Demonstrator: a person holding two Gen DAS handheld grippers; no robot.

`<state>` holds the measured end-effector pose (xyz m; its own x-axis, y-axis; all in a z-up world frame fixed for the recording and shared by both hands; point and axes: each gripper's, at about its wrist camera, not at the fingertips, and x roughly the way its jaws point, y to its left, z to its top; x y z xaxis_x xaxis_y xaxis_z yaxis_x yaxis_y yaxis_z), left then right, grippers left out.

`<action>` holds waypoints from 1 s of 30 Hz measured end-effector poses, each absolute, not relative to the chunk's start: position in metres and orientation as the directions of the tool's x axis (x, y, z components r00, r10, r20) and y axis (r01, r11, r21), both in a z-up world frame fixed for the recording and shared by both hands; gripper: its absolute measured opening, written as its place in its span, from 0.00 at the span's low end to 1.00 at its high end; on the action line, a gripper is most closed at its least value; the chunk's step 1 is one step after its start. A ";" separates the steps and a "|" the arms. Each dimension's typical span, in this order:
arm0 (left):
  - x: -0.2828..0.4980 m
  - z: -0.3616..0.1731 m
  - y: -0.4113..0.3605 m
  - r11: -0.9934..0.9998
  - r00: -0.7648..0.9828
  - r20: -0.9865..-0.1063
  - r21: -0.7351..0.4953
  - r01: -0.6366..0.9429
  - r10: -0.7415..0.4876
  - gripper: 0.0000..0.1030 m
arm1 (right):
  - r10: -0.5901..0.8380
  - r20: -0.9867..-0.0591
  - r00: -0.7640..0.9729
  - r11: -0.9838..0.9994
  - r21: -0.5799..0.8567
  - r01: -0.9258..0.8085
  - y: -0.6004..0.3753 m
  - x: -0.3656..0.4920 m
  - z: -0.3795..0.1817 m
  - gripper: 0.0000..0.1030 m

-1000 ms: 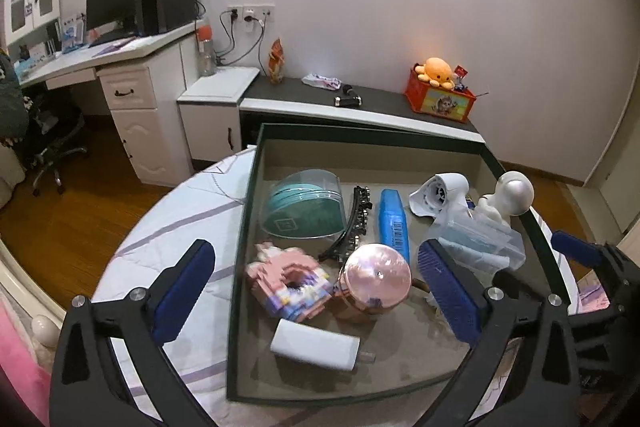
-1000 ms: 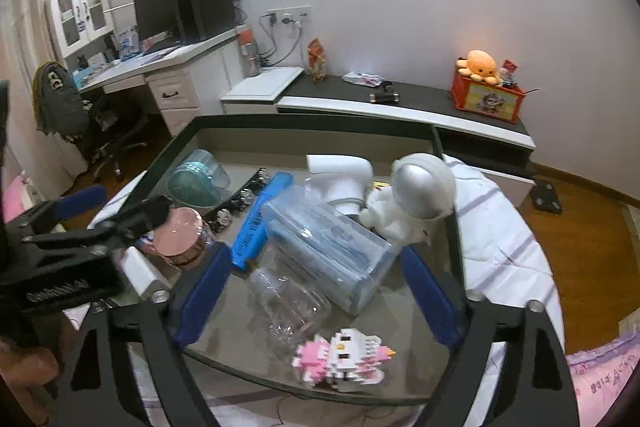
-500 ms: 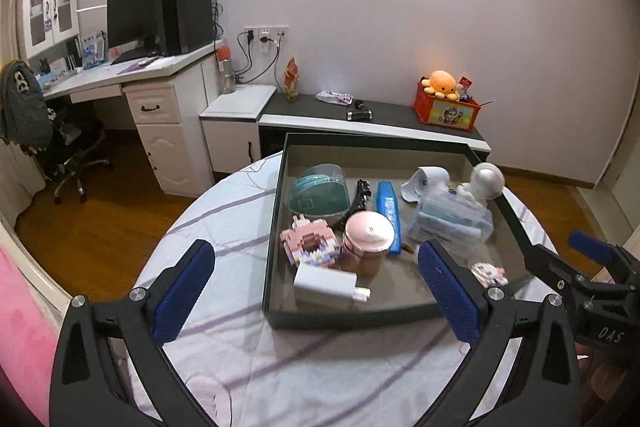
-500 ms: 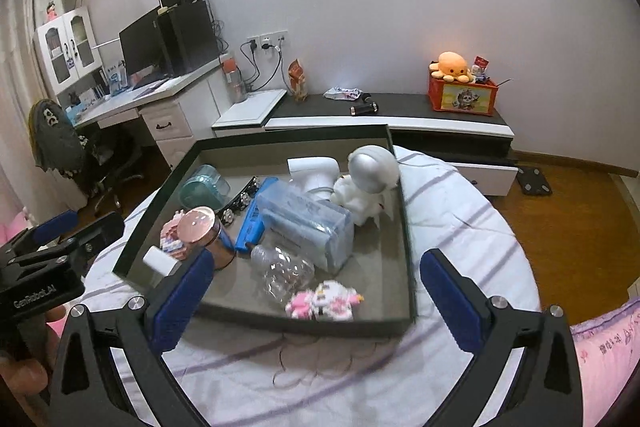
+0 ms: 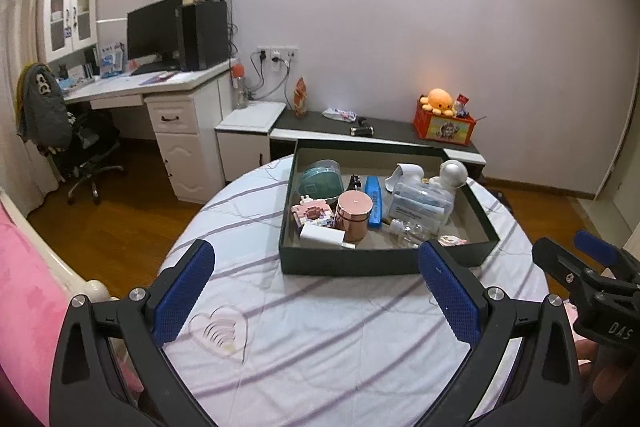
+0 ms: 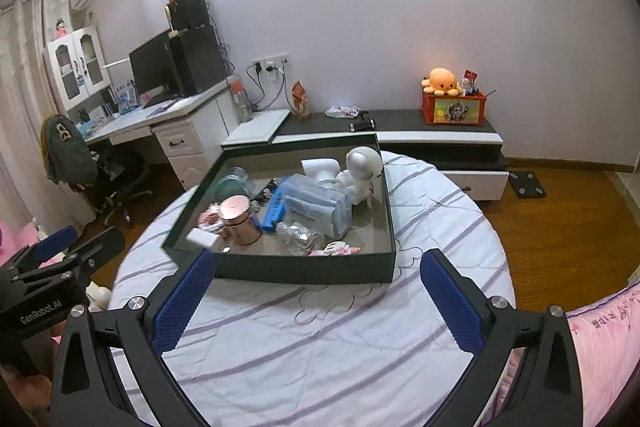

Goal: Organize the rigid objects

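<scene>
While both jaws gape empty, scale (image 6: 529, 184) seen only from right, tray (image 5: 360, 261) in both

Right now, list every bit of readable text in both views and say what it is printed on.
"DAS": on the right gripper, partly cut off, seen from the left wrist.
"GenRobot.AI": on the left gripper, seen from the right wrist.
Label on the clear plastic box in the dark green tray: too blurred to read.
Print on the blue bar: too small to read.
Picture on the red box: no legible words.
</scene>
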<state>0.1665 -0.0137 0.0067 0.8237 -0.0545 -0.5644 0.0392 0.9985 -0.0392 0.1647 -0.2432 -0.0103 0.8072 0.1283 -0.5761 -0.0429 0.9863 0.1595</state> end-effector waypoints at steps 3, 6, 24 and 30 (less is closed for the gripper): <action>0.135 0.016 -0.012 0.999 0.842 -0.538 -0.034 0.033 -0.046 1.00 | 0.130 -0.546 0.828 0.985 0.166 -0.045 -0.240 0.136 0.001 1.00; 0.105 0.023 -0.011 0.999 0.855 -0.517 -0.033 0.023 -0.037 1.00 | 0.120 -0.516 0.848 0.987 0.153 -0.047 -0.234 0.100 0.011 1.00; -0.041 0.041 -0.009 1.000 0.902 -0.431 -0.023 -0.017 0.005 1.00 | 0.043 -0.391 0.919 0.996 0.087 -0.010 -0.224 -0.050 0.040 1.00; -0.045 0.048 -0.003 0.999 0.906 -0.423 -0.039 -0.037 0.018 1.00 | 0.060 -0.382 0.922 0.996 0.090 -0.028 -0.219 -0.056 0.042 1.00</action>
